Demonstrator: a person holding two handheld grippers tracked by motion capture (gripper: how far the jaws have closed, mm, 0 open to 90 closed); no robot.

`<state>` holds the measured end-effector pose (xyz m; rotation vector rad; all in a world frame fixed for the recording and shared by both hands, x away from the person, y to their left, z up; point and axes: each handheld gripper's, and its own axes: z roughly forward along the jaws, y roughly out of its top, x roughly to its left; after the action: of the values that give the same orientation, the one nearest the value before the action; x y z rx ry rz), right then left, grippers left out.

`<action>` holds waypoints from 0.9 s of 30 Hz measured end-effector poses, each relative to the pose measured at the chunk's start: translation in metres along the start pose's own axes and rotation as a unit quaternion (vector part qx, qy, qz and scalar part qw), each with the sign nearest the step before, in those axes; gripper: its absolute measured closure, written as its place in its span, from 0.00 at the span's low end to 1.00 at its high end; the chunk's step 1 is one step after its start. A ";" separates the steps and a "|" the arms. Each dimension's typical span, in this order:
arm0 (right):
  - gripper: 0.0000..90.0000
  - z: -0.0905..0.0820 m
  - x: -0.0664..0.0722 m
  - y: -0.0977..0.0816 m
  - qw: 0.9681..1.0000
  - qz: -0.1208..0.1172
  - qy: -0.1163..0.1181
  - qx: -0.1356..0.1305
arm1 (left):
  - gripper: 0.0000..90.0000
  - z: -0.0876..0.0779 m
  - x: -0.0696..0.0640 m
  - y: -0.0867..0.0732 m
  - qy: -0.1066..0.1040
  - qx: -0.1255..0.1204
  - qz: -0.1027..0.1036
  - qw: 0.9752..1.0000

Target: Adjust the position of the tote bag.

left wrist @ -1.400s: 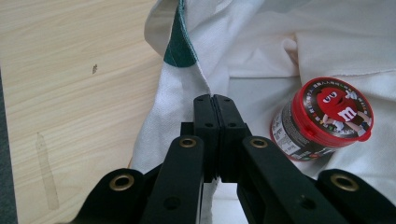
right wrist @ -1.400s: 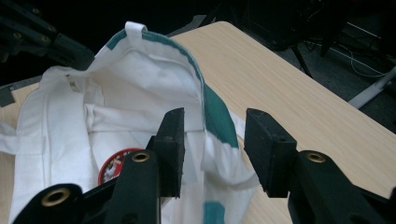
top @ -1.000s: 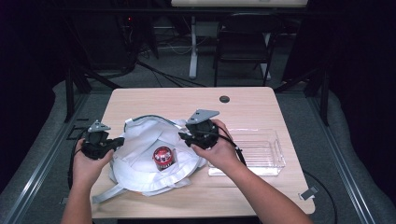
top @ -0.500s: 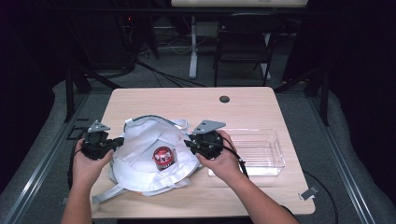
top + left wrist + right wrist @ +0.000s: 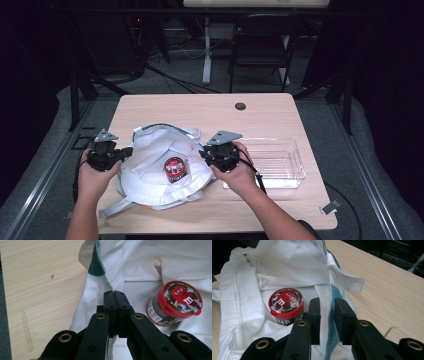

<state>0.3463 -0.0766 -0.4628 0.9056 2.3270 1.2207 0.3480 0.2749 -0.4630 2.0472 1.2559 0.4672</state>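
The red lid (image 5: 180,298) of the can (image 5: 286,305) carries the only readable sign: a white letter "m" on the red cartoon candy figure, the M&M's brand mark. In the left gripper view the "m" stands at 3 o'clock on the lid. Small white print runs around the lid's dark ring, and more on the can's side, but it is too small to read.

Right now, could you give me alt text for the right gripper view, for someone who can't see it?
The right gripper, its two black jaws apart, straddles the rim of a white cloth bag and has just been closing on it. A red-lidded candy tub stands in the bag, left of the jaws. Wooden table stretches to the right.
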 end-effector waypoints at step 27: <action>0.97 0.018 -0.001 0.018 0.999 -0.038 -0.029 0.015 | 0.99 0.003 0.001 0.001 -0.001 -0.003 0.002 1.000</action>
<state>0.3642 -0.0592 -0.4578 0.8418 2.3185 1.1163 0.3506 0.2743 -0.4648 2.0454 1.2486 0.4705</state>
